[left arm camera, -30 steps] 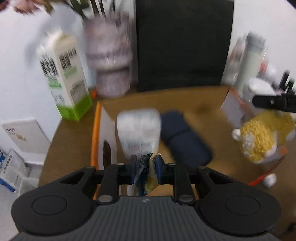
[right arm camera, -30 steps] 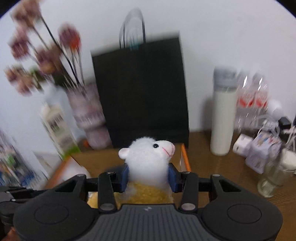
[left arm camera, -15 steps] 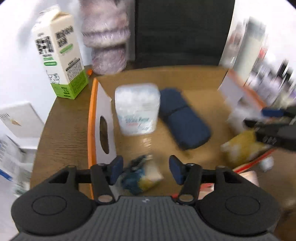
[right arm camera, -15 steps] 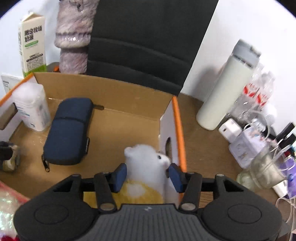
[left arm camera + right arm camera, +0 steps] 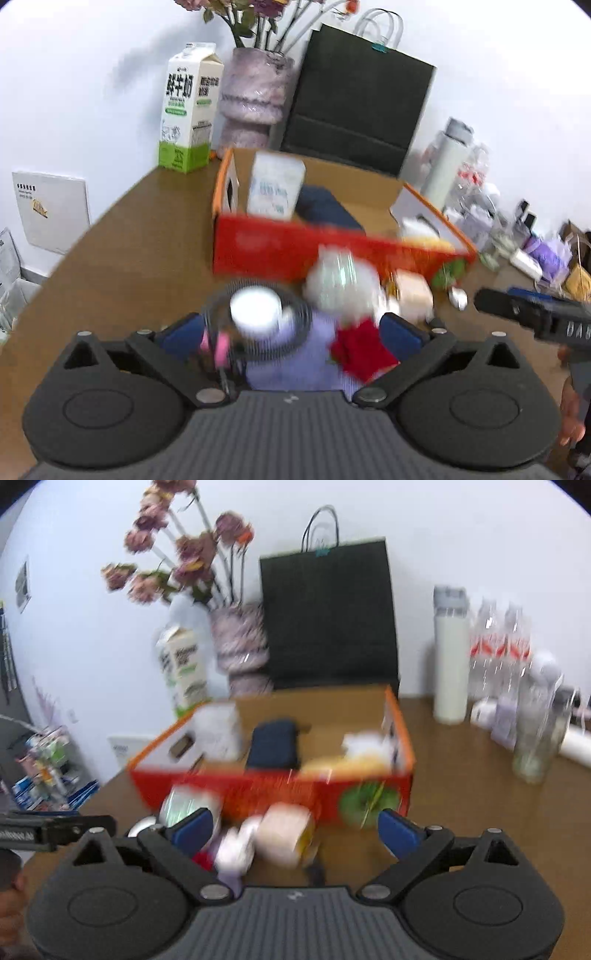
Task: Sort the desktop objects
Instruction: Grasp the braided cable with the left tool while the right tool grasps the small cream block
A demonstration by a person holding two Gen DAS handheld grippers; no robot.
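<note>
Box (image 5: 258, 794) holds sorted items; loose clutter lies at its six o'clock. Both grippers, left (image 5: 291, 332) and right (image 5: 295, 830), opening, empty: pick one item cleanly.

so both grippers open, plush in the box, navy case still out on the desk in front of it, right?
Not quite. The navy case lies inside the box, beside the plush; the right wrist view shows it. Both grippers' jaws are opening, clamping nothing.
</note>
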